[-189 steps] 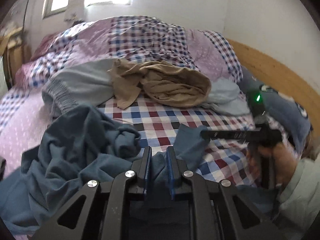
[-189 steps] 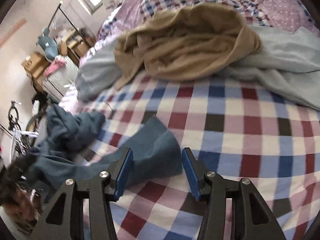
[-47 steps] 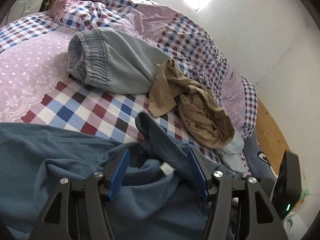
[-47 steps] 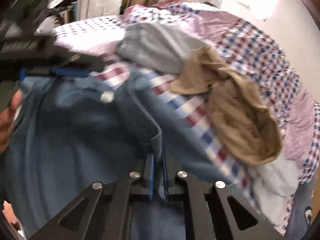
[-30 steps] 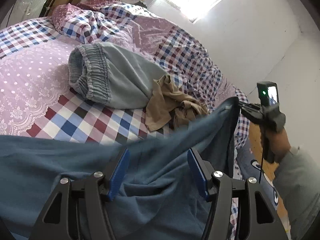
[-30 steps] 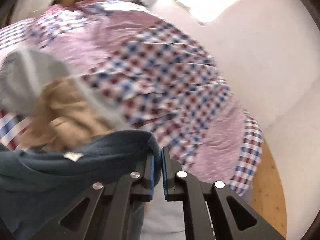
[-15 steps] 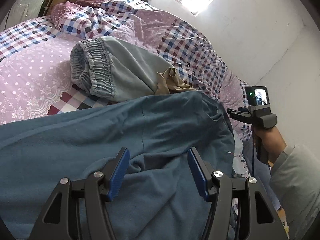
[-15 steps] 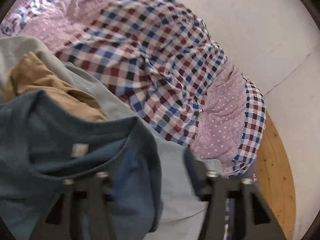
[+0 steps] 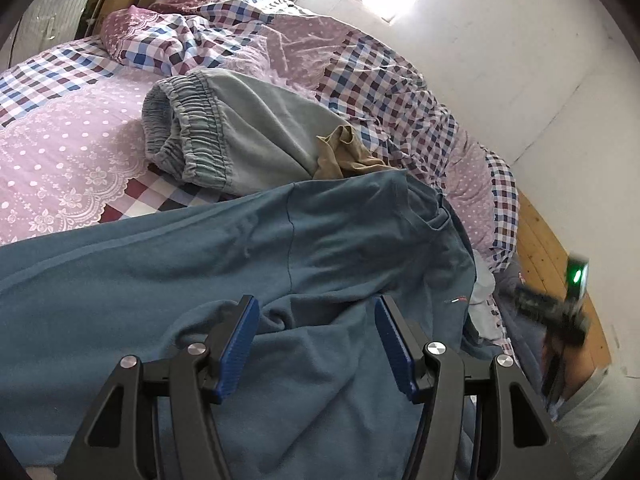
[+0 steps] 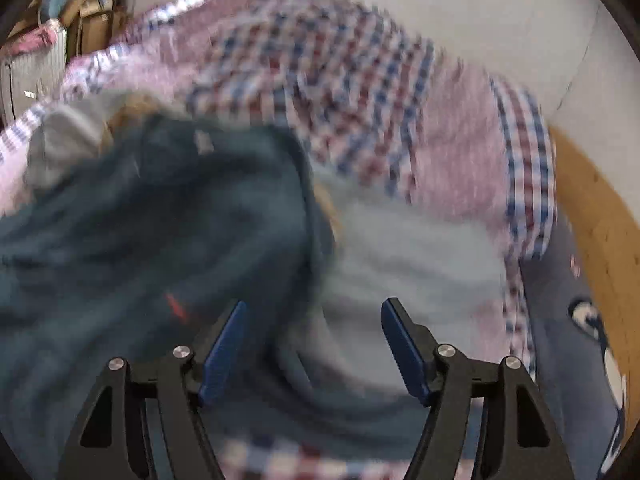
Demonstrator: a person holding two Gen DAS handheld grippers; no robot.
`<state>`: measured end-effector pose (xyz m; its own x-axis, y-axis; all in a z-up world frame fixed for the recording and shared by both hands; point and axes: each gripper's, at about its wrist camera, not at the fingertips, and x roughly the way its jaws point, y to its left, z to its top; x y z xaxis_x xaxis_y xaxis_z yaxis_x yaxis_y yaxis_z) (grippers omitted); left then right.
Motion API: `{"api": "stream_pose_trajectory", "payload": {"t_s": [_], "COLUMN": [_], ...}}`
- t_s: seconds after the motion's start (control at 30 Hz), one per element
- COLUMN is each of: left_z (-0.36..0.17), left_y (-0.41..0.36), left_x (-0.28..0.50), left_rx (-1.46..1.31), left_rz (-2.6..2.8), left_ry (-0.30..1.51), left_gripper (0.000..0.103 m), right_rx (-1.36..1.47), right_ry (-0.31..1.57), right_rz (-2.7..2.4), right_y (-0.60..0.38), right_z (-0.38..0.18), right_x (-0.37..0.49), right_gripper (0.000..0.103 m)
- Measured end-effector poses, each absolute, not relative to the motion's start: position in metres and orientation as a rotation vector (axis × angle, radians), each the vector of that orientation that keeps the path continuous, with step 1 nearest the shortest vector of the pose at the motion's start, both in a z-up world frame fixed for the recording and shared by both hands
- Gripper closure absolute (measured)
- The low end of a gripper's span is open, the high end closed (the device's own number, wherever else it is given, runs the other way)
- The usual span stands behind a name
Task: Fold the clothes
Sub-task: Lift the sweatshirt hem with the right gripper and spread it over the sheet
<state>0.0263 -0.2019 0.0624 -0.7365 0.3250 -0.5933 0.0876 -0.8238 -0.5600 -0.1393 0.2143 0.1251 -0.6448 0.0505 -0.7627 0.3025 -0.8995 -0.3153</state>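
A teal-blue shirt lies spread across the checked bed and covers most of a tan garment. My left gripper hovers open over the shirt's rumpled near part, its blue pads clear of the cloth. My right gripper shows blurred at the far right in the left wrist view, beyond the shirt's edge. In the blurred right wrist view my right gripper has its jaws opening with nothing pressed between them. The shirt lies to its left and a pale grey garment lies below it.
Grey sweatpants with an elastic waistband lie behind the shirt. A crumpled checked and purple quilt is heaped by the white wall. A wooden bed board and a blue pillow are on the right. A sleeve shows at the lower right.
My right gripper opened and let go of the shirt's edge, then swung down and to the right. The shirt dropped flat over the tan garment. My left gripper stayed open in place.
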Motion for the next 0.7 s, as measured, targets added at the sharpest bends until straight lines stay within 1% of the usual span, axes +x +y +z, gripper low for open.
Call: {"api": "stream_pose_trajectory", "payload": {"t_s": [0.1, 0.13, 0.17, 0.3, 0.33, 0.37, 0.4, 0.43, 0.47, 0.57, 0.7], "left_z": [0.064, 0.064, 0.064, 0.06, 0.059, 0.058, 0.057, 0.056, 0.055, 0.051, 0.049], "left_y": [-0.195, -0.192, -0.189, -0.176, -0.173, -0.17, -0.167, -0.164, -0.162, -0.158, -0.153], "left_x": [0.026, 0.026, 0.025, 0.022, 0.021, 0.021, 0.02, 0.019, 0.019, 0.018, 0.018], "left_rx": [-1.066, -1.064, -1.064, -1.086, -1.095, -1.102, -1.108, -1.115, -1.121, -1.146, -1.158], "left_rz": [2.674, 2.675, 2.677, 2.672, 2.674, 2.675, 2.675, 2.676, 2.682, 2.684, 2.686], "left_ry": [-0.841, -0.827, -0.814, -0.764, -0.748, -0.733, -0.717, -0.702, -0.682, -0.659, -0.617], "left_gripper": [0.039, 0.039, 0.039, 0.039, 0.039, 0.039, 0.039, 0.039, 0.039, 0.039, 0.039], "right_rx": [1.346, 1.353, 1.359, 1.384, 1.391, 1.389, 1.394, 1.398, 1.398, 1.389, 1.38], "right_ry": [0.594, 0.591, 0.587, 0.582, 0.582, 0.6, 0.648, 0.697, 0.758, 0.833, 0.818], "right_rz": [-2.58, -2.564, -2.548, -2.467, -2.445, -2.421, -2.423, -2.424, -2.457, -2.647, -2.881], "right_y": [0.243, 0.245, 0.247, 0.244, 0.242, 0.24, 0.238, 0.236, 0.238, 0.263, 0.303], "right_z": [0.099, 0.093, 0.087, 0.065, 0.059, 0.054, 0.049, 0.044, 0.042, 0.056, 0.085], "right_x": [-0.129, -0.129, -0.128, -0.133, -0.136, -0.137, -0.138, -0.139, -0.142, -0.161, -0.192], "right_gripper": [0.033, 0.037, 0.038, 0.042, 0.048, 0.063, 0.079, 0.101, 0.102, 0.103, 0.103]}}
